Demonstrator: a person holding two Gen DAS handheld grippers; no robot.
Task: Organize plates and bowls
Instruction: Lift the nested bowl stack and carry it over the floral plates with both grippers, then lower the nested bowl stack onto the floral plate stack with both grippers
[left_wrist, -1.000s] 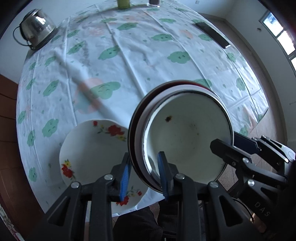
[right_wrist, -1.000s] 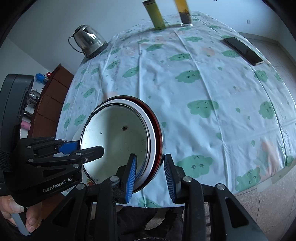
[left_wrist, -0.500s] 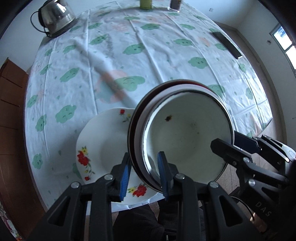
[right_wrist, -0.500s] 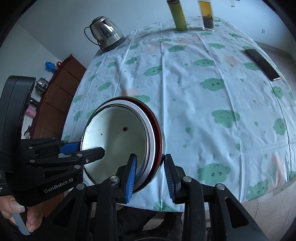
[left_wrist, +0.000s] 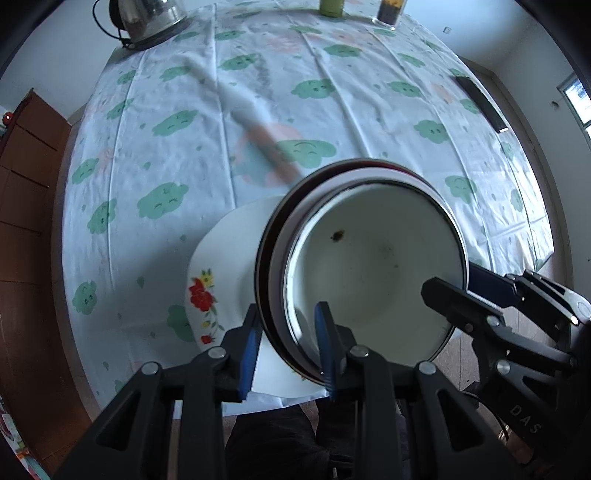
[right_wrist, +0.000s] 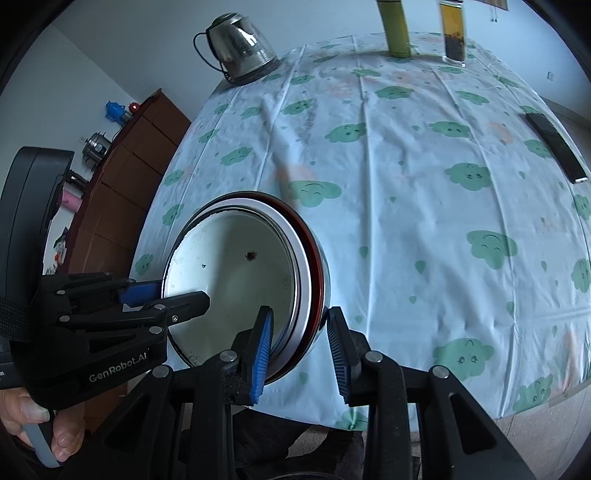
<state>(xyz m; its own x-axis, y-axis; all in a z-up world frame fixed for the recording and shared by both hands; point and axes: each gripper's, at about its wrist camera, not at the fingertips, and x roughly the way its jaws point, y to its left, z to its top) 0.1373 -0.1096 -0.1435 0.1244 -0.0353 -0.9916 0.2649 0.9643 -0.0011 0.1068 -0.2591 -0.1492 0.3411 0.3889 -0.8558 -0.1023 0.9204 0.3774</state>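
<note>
A stack of bowls (left_wrist: 373, 273), white inside with a dark speck, hangs in the air over the near table (left_wrist: 221, 155) edge. The left gripper (left_wrist: 286, 349) clamps its left rim, the right gripper (right_wrist: 301, 343) its right rim. A floral plate (left_wrist: 225, 273) lies beneath. A kettle (right_wrist: 240, 46) stands far back.

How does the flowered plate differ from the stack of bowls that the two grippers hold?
The flowered plate lies flat on the tablecloth; the stack of bowls is held in the air, clamped at its rim by the left gripper and the right gripper. The plate is shallow with red flowers; the stack is deep, plain inside, with a red band. Both are round and white inside.
</note>
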